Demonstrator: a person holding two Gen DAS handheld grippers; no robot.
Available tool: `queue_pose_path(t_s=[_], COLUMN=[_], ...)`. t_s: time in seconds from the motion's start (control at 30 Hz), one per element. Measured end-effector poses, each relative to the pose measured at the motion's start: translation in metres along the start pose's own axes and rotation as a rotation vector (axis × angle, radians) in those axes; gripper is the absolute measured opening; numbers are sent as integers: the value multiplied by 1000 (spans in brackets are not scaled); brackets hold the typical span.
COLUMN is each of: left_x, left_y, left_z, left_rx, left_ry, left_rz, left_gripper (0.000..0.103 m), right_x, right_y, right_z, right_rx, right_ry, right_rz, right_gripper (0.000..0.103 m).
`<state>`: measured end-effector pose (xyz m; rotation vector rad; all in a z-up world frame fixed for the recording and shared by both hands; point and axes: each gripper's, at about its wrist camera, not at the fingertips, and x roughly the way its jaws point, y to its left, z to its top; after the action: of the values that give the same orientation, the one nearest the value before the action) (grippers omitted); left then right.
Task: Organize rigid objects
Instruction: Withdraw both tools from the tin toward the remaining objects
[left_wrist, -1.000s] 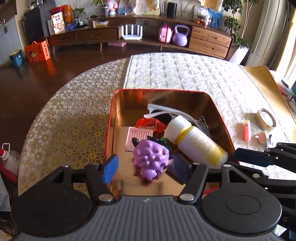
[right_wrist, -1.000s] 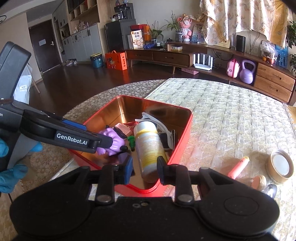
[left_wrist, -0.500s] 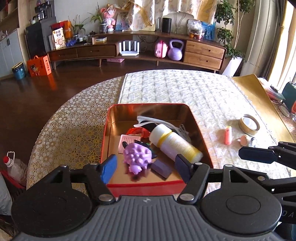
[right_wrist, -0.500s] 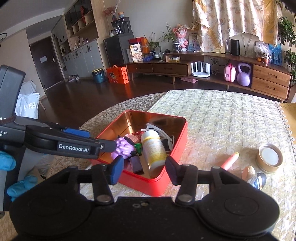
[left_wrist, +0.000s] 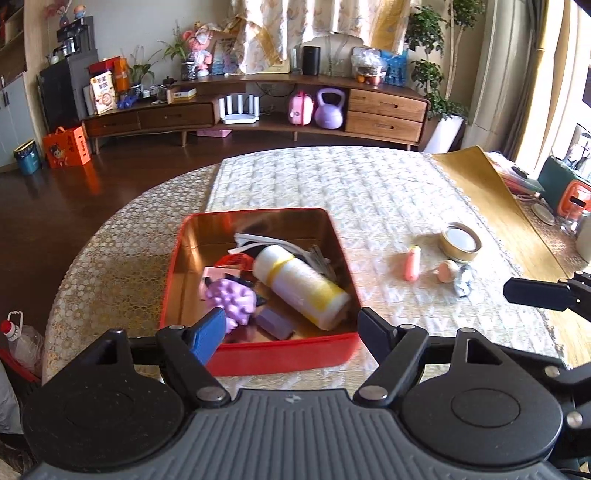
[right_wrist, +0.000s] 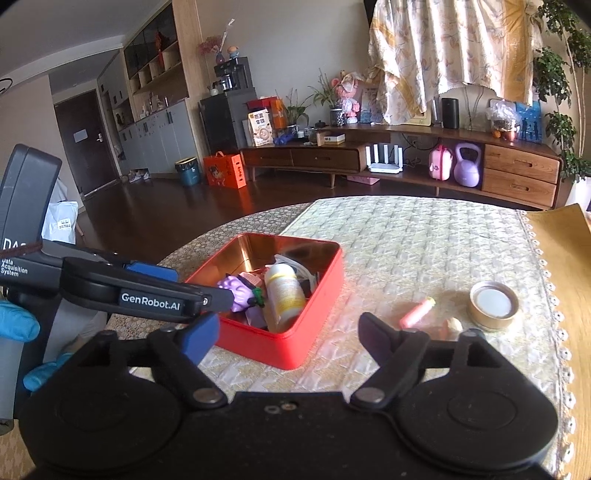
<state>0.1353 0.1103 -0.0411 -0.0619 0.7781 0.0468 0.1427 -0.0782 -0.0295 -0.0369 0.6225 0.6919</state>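
A red tin (left_wrist: 280, 356) (right_wrist: 314, 295) sits on the round table. Inside lie a white bottle with a yellow band (left_wrist: 299, 284) (right_wrist: 284, 291), a knobbly purple toy (left_wrist: 232, 299) (right_wrist: 236, 290), a small purple block (left_wrist: 275, 325) and a pink ridged piece (left_wrist: 210, 275). My left gripper (left_wrist: 291, 332) hovers over the tin's near edge, jaws opening, nothing between them. My right gripper (right_wrist: 286, 332) stands back from the tin's near corner, jaws opening wide and empty. On the cloth to the right lie a pink tube (left_wrist: 412, 262) (right_wrist: 417, 312), a tape roll (left_wrist: 460, 242) (right_wrist: 493, 304) and a small round piece (left_wrist: 447, 271).
The table's edge curves round on the left above a dark wooden floor. A yellow mat (left_wrist: 491, 199) covers the far right with several items beyond it. A hand in a blue glove (right_wrist: 16, 325) holds the left gripper's body at the left of the right wrist view.
Both grippers have drawn back and up from the tin, which looks smaller now. The right gripper's jaws, narrow a second ago, have spread wide. The left jaws have widened a little.
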Motion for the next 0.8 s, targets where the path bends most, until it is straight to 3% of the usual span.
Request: queue_pose_path(t_s=[0.17,0.27,0.47,0.57,0.8], left_x=[-2,-1,9,16,45], left_y=[-19,-30,-55,-65,-87], left_z=[-1,-1,2,5,18], left_rx=[14,20,25,22,28], left_ry=[-6,-3,1,2,-7], left_rz=[-44,-67,-113,-128,-134], left_gripper=[82,84,89,102,103], right_x=[-12,-16,-21,-23,-19], right_y=[-14,-28,-56,-68,-80], right_z=[-7,-11,-25,-32,-39], right_rx=[26,56,102,111,36], right_ry=[-22,-29,-18,-9,-9], right_rz=[-43,-65,-120,-123,-155], right_gripper=[99,101,102,102,102])
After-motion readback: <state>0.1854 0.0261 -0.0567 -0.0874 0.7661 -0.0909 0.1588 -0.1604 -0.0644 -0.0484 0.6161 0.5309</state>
